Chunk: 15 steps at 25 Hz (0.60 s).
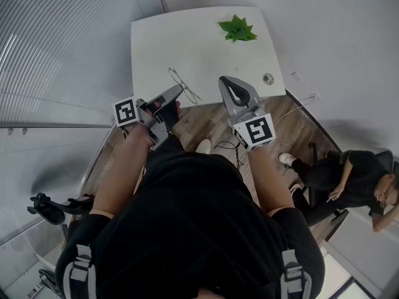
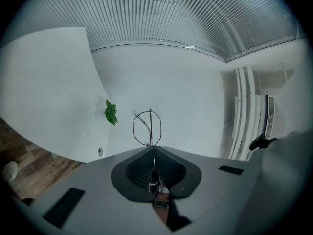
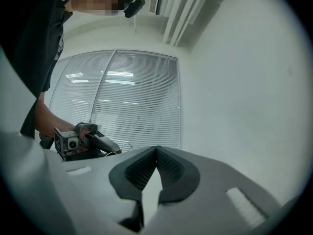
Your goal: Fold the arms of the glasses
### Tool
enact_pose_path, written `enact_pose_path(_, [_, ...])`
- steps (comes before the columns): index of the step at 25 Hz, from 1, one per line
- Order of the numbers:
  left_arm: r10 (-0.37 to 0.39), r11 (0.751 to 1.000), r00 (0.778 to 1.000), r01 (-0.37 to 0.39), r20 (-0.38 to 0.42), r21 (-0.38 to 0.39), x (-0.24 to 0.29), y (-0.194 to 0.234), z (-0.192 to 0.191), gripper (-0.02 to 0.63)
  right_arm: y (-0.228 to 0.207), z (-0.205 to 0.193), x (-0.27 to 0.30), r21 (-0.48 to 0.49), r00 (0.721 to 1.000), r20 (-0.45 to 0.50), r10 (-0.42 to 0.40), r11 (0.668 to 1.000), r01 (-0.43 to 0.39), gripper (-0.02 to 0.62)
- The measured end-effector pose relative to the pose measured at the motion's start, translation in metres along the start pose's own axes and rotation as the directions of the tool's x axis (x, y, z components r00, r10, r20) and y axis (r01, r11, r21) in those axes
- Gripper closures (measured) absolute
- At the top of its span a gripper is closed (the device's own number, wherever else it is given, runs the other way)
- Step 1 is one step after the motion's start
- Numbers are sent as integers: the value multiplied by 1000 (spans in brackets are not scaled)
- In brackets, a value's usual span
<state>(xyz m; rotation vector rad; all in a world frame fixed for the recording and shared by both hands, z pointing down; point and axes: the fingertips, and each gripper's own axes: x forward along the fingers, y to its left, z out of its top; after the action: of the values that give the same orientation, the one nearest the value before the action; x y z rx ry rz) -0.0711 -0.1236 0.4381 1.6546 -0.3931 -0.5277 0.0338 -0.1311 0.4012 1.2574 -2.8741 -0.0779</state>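
Observation:
Thin wire-framed glasses (image 1: 187,91) hang over the near edge of the white table (image 1: 187,48), and my left gripper (image 1: 178,92) is shut on them. In the left gripper view one lens ring (image 2: 146,128) sticks out past the closed tips of the left gripper (image 2: 152,150), and the frame wire runs down between the pads. My right gripper (image 1: 224,82) is to the right of the glasses and apart from them. Its jaws meet tip to tip with nothing between them. In the right gripper view the right gripper (image 3: 156,149) points level toward the left gripper (image 3: 83,142).
On the table's far side lies a green leafy sprig (image 1: 237,28), and a small round object (image 1: 268,78) sits near its right edge. Window blinds (image 1: 56,42) run along the left. Another person (image 1: 349,179) sits on the floor at the right. A cable (image 1: 227,147) lies on the wood floor.

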Motion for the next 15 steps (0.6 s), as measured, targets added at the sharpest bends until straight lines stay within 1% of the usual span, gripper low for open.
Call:
enact_pose_path(6, [9, 1000, 1000, -9, 1, -11, 0, 5, -2, 594, -7, -7, 1, 3, 1000, -14, -24, 1000, 24, 583])
enact_pose_path(15, [1, 1000, 1000, -1, 17, 2, 0, 1, 4, 594, 2, -9, 1, 11, 1000, -15, -6, 1000, 6, 584])
